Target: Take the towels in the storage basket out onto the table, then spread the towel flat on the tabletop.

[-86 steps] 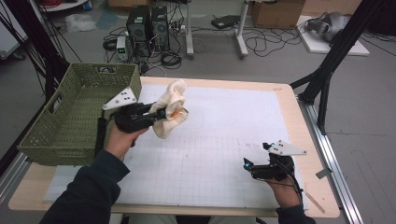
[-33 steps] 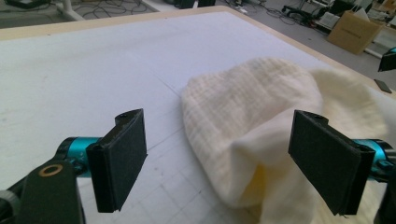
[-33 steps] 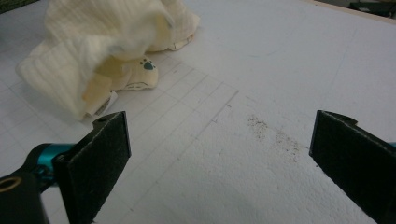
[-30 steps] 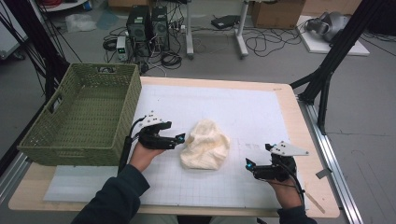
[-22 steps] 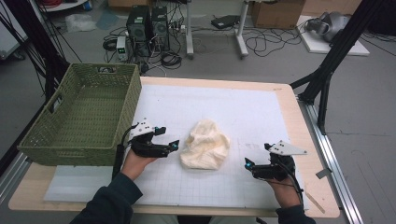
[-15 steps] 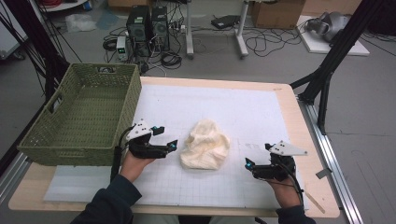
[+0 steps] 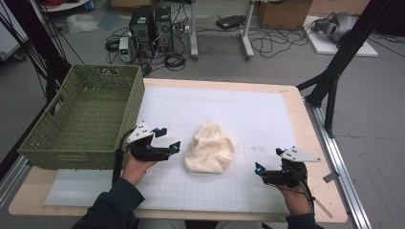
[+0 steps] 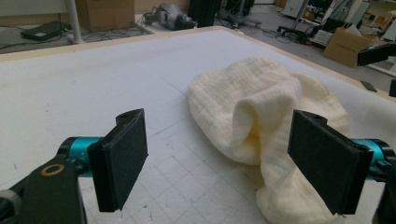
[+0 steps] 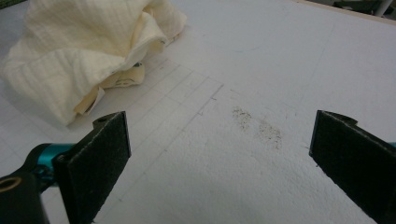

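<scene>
A crumpled cream cloth [image 7: 210,148] lies in a heap on the white mat [image 7: 229,109], near its middle front. My left gripper [image 7: 173,140] is open just left of the cloth, apart from it, with nothing between its pads. In the left gripper view the cloth [image 8: 261,121] sits ahead and to the right, beyond the wide-open left gripper [image 8: 229,163]. My right gripper [image 7: 258,170] rests open near the front right of the mat. The right gripper view has the cloth [image 9: 88,51] at upper left, well ahead of the open right gripper [image 9: 219,163].
A green woven basket [image 7: 86,119] stands at the table's left, close behind my left hand. The wooden table edge [image 7: 315,143] runs along the right. Black stand legs [image 7: 334,81] rise beyond the far right corner. A grey smudge [image 9: 257,123] marks the mat.
The left gripper carried the cloth from beside the basket to the mat's middle, let it go, and drew back left. The right gripper stayed put.
</scene>
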